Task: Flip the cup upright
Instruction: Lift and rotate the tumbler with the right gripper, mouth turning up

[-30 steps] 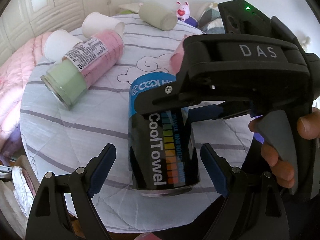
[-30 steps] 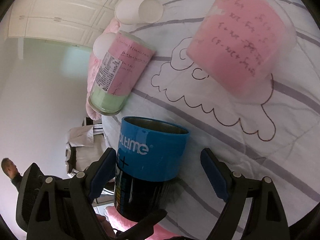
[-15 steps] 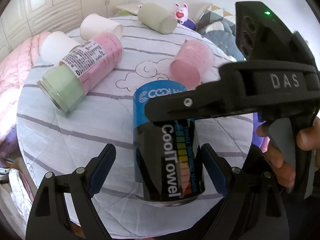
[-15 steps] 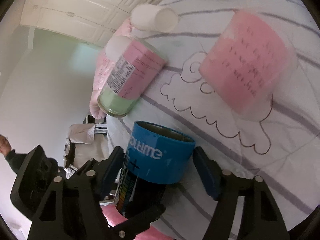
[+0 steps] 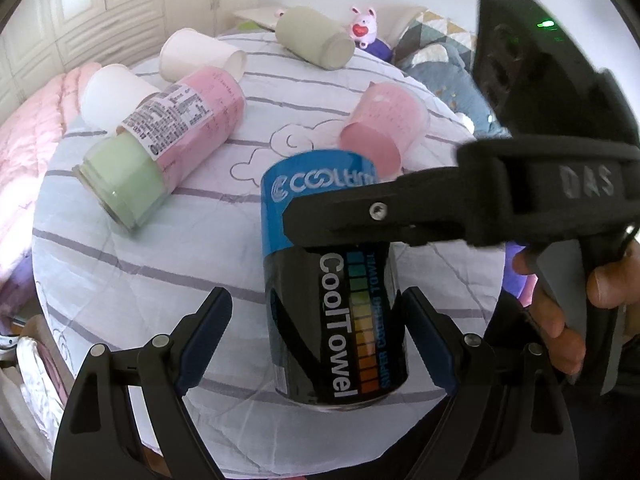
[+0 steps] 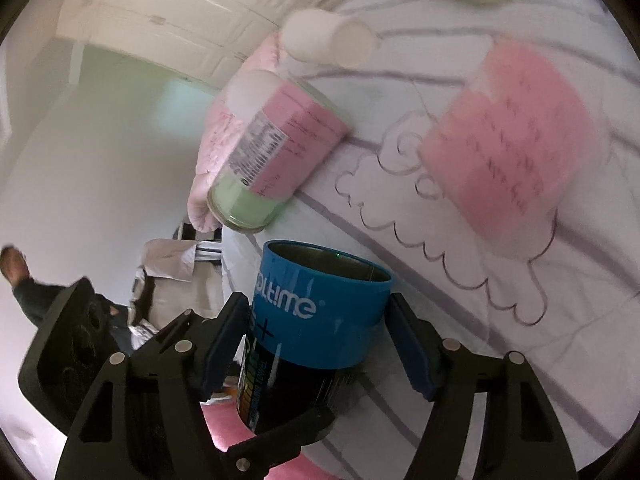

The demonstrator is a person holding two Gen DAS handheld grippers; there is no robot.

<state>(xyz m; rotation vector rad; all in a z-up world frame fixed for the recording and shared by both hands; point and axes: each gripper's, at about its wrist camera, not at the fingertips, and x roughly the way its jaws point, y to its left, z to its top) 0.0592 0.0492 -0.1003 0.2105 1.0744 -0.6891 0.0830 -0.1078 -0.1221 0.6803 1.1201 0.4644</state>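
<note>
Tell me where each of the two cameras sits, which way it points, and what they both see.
Left wrist: sits on the left gripper, looking across the round table at the CoolTowel can; its open fingers, the right gripper and the person's hand show.
Right wrist: sits on the right gripper, rolled sideways, looking at the can's open mouth; its fingers close around the can, the left gripper's fingertip below.
Shared: the can, pink-and-green tumbler, pink cup, white paper cup.
</note>
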